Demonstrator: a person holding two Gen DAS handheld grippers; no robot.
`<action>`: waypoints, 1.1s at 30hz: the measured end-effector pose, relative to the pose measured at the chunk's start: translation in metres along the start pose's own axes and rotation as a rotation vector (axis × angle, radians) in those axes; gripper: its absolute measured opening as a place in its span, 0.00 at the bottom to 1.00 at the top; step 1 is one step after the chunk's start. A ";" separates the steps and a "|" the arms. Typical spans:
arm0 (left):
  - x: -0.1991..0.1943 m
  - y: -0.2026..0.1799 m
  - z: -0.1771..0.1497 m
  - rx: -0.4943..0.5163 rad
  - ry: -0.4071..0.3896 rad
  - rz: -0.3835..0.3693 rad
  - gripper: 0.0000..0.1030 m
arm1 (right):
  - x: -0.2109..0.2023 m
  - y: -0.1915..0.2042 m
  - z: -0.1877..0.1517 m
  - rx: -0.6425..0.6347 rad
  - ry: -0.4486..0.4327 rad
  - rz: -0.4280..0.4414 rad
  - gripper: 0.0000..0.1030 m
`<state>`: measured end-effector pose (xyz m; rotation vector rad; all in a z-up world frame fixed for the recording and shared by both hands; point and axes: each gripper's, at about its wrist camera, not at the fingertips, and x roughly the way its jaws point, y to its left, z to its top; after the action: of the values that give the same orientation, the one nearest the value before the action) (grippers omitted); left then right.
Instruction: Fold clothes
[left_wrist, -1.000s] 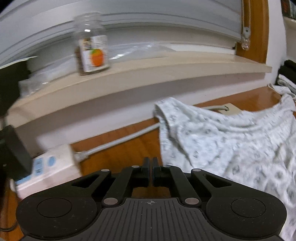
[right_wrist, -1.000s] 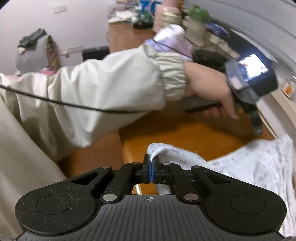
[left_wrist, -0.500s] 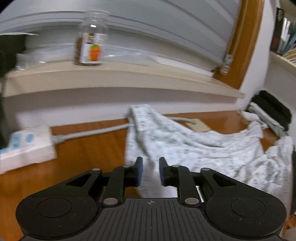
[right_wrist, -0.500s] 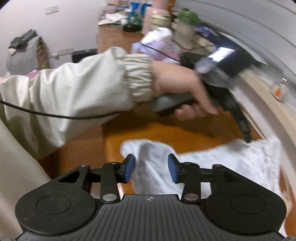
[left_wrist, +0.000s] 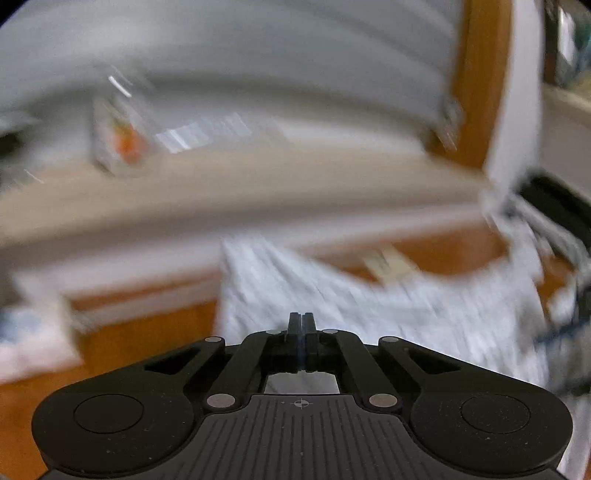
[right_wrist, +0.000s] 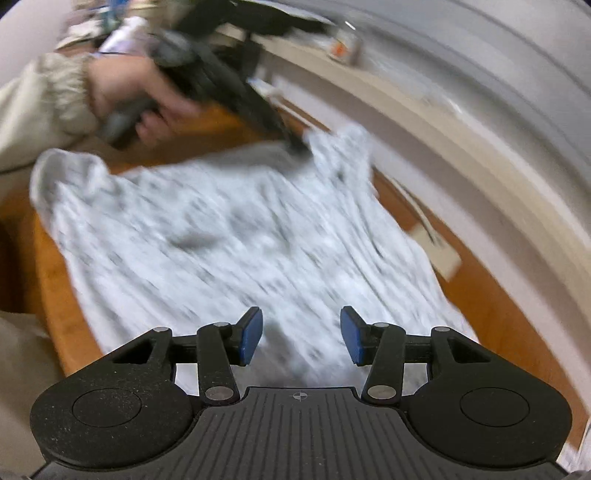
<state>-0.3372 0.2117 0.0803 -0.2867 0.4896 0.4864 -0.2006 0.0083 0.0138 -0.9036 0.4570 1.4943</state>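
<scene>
right gripper (right_wrist: 301, 334) jaws just spread, dropped shirt (right_wrist: 229, 236) corner | left gripper (left_wrist: 301, 325) pressed together, 12 o'clock edge | spreading, fold pending

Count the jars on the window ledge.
1. A clear jar with an orange label stands on the ledge above the patterned garment; blurred in both views, so other jars could be hidden.

Both claw-mounted cameras look down, close, at the garment (left_wrist: 424, 317).

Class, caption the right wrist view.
Open right tool above white grey-patterned cotton garment spread on orange wooden table.
</scene>
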 end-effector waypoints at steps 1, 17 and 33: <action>-0.008 0.006 0.006 -0.017 -0.029 0.025 0.00 | -0.002 -0.005 -0.006 0.023 -0.001 0.002 0.46; -0.117 0.017 -0.069 -0.095 0.084 0.041 0.34 | 0.014 -0.018 -0.034 0.081 -0.123 -0.034 0.54; -0.188 -0.047 -0.129 -0.206 0.095 0.007 0.58 | -0.044 -0.044 -0.093 0.202 -0.175 -0.049 0.55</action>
<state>-0.5077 0.0531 0.0742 -0.5075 0.5334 0.5329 -0.1371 -0.0826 0.0002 -0.6158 0.4451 1.4396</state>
